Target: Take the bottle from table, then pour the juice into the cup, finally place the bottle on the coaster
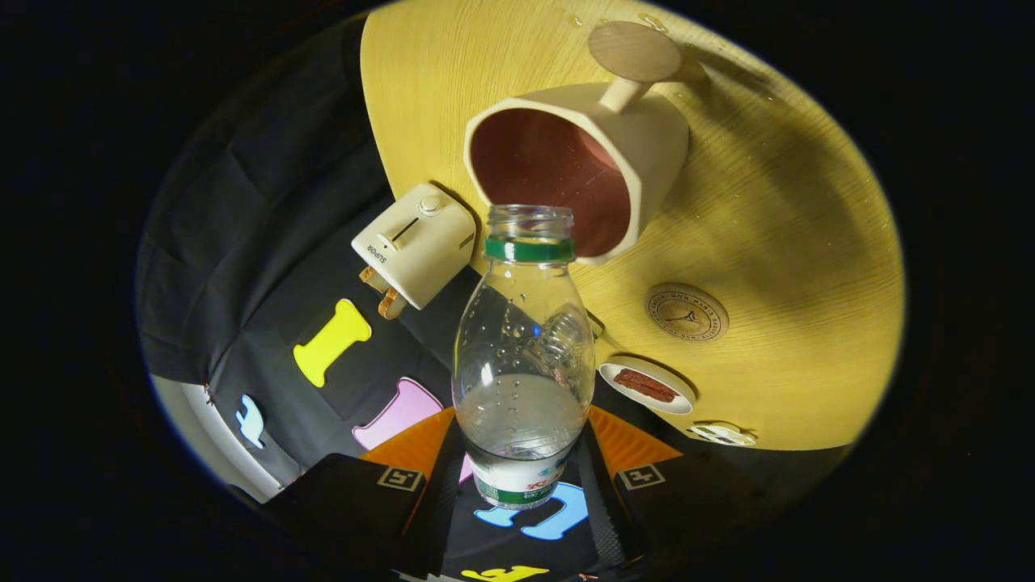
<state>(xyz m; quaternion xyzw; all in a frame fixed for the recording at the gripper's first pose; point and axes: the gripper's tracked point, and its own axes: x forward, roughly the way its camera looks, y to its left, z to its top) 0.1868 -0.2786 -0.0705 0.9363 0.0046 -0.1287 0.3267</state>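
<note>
hand-held gripper [521,477] clamping bottle [524,356], wooden table [792,242]

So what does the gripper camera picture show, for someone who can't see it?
The gripper is shut on an open clear bottle, tilting its mouth toward a cream cup with a reddish inside on a yellow wooden table. A round coaster, a small dish and a toaster sit nearby.

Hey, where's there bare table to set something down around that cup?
The table is bare past the cup, beyond the round coaster. It is crowded nearer the bottle held in the jaws of the gripper: toaster, cup, coaster and small dish sit close together.
</note>
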